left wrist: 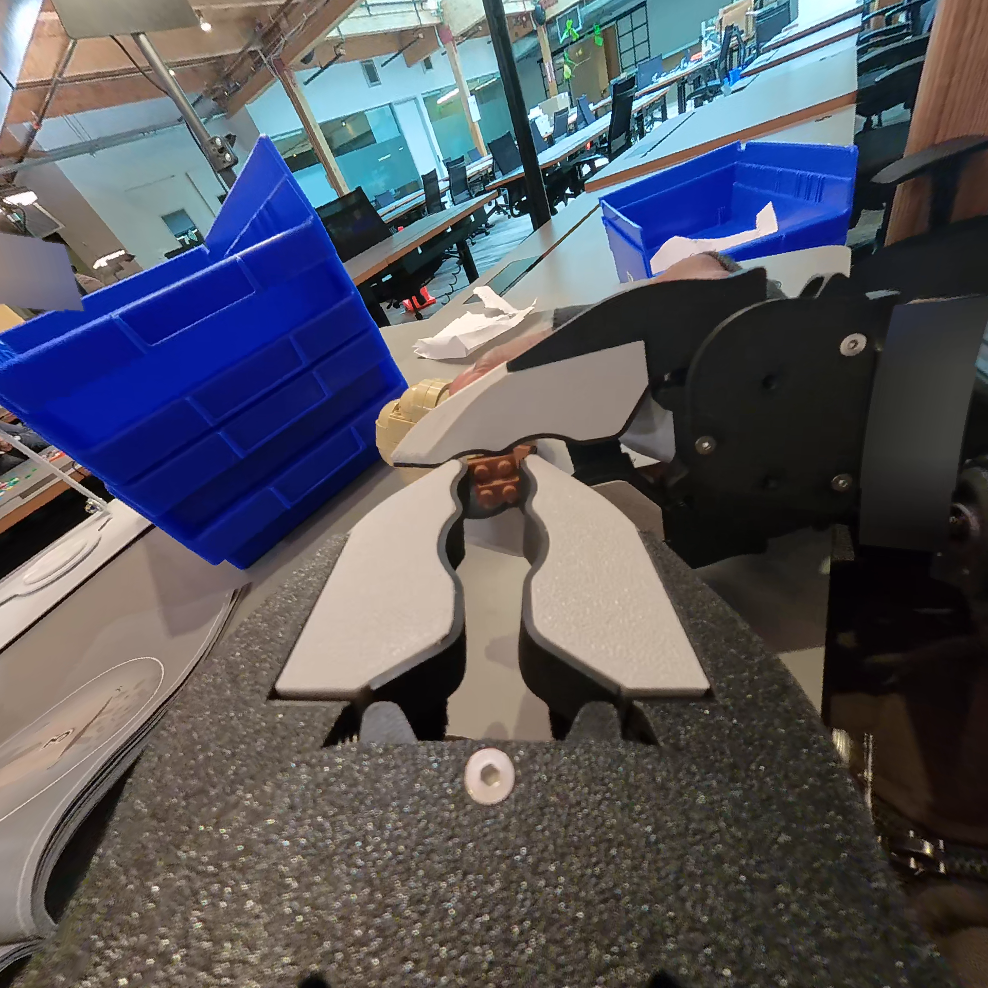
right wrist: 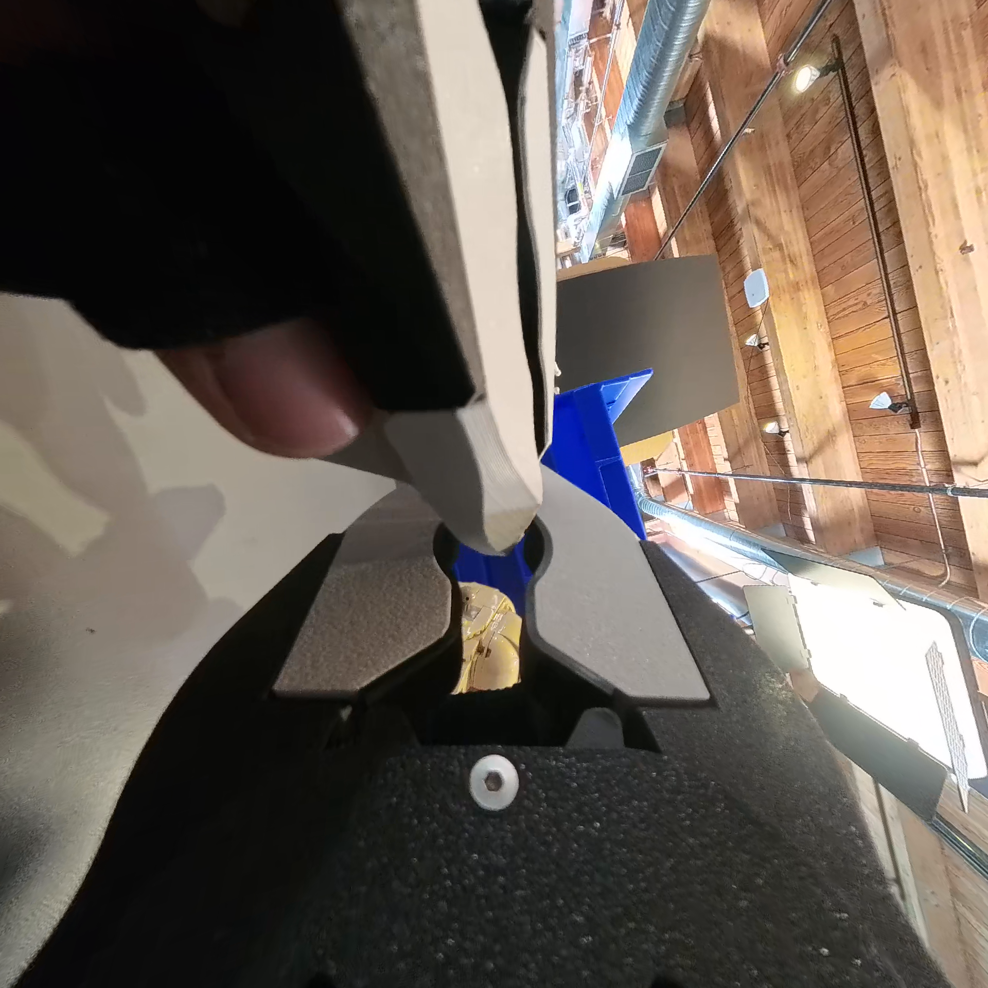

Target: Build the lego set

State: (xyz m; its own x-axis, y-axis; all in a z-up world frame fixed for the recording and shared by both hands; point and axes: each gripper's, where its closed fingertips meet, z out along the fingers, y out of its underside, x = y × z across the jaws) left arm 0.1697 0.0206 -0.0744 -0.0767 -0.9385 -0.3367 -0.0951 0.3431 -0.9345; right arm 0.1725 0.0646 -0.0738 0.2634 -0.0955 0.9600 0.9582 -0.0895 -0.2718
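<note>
My left gripper (left wrist: 494, 473) is shut on a small brown studded Lego piece (left wrist: 494, 486), studs facing the camera. My right gripper (left wrist: 422, 444) reaches in from the right, just above the left fingertips. It is shut on a tan rounded Lego assembly (left wrist: 409, 414), which is partly hidden behind its grey finger. In the right wrist view the tan assembly (right wrist: 489, 641) shows between the right gripper's (right wrist: 492, 534) own fingers. The left gripper's fingers (right wrist: 481, 321) come down from the top, and their tip meets the right fingertips. The brown piece is hidden there.
A stack of blue bins (left wrist: 214, 385) stands close on the left, and it also shows in the right wrist view (right wrist: 588, 454). Another blue bin (left wrist: 748, 203) holding paper is at the back right. Torn white paper (left wrist: 470, 326) lies on the grey table. An instruction booklet (left wrist: 80, 695) lies at the lower left. A person's thumb (right wrist: 288, 395) grips the left gripper. My two grippers' fingertips are within a few centimetres of each other.
</note>
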